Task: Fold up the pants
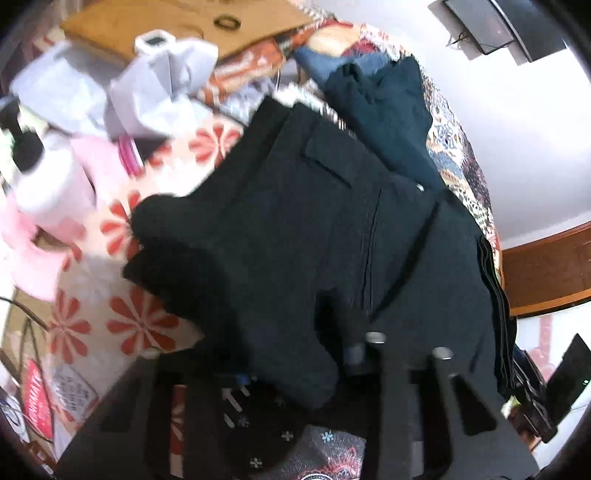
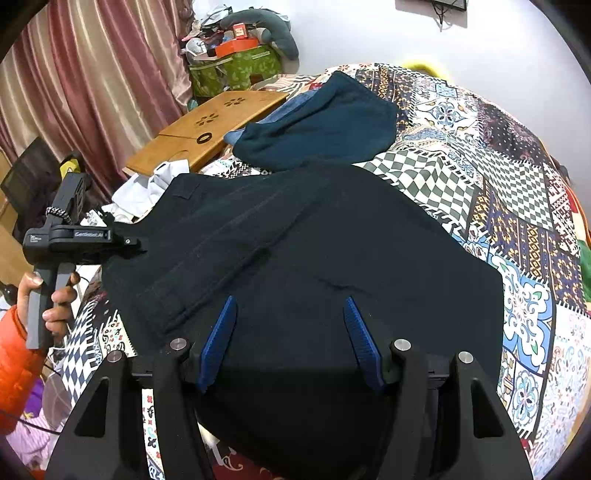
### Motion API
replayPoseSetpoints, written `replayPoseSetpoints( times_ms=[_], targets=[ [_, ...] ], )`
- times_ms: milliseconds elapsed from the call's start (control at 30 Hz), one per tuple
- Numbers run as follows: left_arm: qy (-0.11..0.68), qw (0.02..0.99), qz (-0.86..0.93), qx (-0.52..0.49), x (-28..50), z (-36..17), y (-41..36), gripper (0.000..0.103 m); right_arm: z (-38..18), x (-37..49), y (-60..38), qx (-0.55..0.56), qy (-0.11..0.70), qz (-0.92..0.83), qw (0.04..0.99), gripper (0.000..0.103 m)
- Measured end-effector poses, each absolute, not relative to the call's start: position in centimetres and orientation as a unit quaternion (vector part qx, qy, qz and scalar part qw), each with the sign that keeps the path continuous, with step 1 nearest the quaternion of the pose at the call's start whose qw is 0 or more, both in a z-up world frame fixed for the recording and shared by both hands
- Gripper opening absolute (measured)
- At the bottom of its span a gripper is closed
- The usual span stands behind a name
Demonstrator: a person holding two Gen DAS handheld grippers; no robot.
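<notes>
On a bed covered by a patchwork quilt (image 2: 461, 177), black pants (image 2: 332, 240) lie spread flat, their waistband toward the left edge. Beyond them sits a dark teal garment (image 2: 325, 125) over a bit of blue denim (image 2: 277, 114), and a wooden lap desk (image 2: 218, 122) rests at the bed's far corner, beside crumpled white cloth (image 2: 147, 188). Pink-and-beige curtains (image 2: 92, 74) hang along the left wall; a green patterned bag (image 2: 236, 70) heaped with clutter stands by the white wall (image 2: 369, 33).

Over the near part of the pants, the right gripper (image 2: 291, 343) has its blue-padded fingers (image 2: 221, 332) spread apart, with fabric between them but not pinched. At the pants' left edge a hand (image 2: 55, 295) with an orange sleeve (image 2: 14, 369) holds the left gripper (image 1: 343, 354); its fingers sit close together on a fold of the black fabric, though blur hides the exact contact.
</notes>
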State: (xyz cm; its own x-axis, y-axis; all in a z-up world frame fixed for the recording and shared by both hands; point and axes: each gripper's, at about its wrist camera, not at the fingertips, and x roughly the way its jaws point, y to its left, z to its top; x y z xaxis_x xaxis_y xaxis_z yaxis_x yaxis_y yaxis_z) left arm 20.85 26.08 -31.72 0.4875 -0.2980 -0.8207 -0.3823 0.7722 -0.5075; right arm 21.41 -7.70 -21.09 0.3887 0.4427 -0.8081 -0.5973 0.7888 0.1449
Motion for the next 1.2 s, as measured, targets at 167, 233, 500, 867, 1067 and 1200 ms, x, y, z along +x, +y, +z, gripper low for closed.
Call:
replayPoseSetpoints(
  times_ms=[167,233,500,867,1067,1200],
  targets=[
    [0.465,0.854,0.063,-0.224,20.5,-27.0,24.4,0.018,-20.0,20.9,-9.5,-0.066,0.445,0.304,0.840,0.057],
    [0.437,0.880,0.076,-0.168,20.5,-24.2,22.9,0.017,-19.5,20.8,-11.1,-0.051,0.442,0.295,0.846,0.057],
    [0.325,0.941,0.061,-0.070,20.9,-14.5,17.5,0.016,-18.9,20.6,-18.5,-0.001,0.440,0.229,0.868,0.057],
    [0.279,0.957,-0.051,-0.054,25.1,-7.9,6.8,0.014,-23.1,20.3,-23.2,0.028,0.484,0.208,0.850,0.057],
    [0.305,0.942,-0.118,-0.069,27.6,-8.1,1.2,0.014,-23.1,20.3,-23.5,0.035,0.483,0.222,0.846,0.057],
    [0.316,0.935,-0.153,-0.047,28.1,-9.0,-3.1,0.014,-23.4,20.5,-23.8,0.045,0.483,0.226,0.845,0.057]
  ],
)
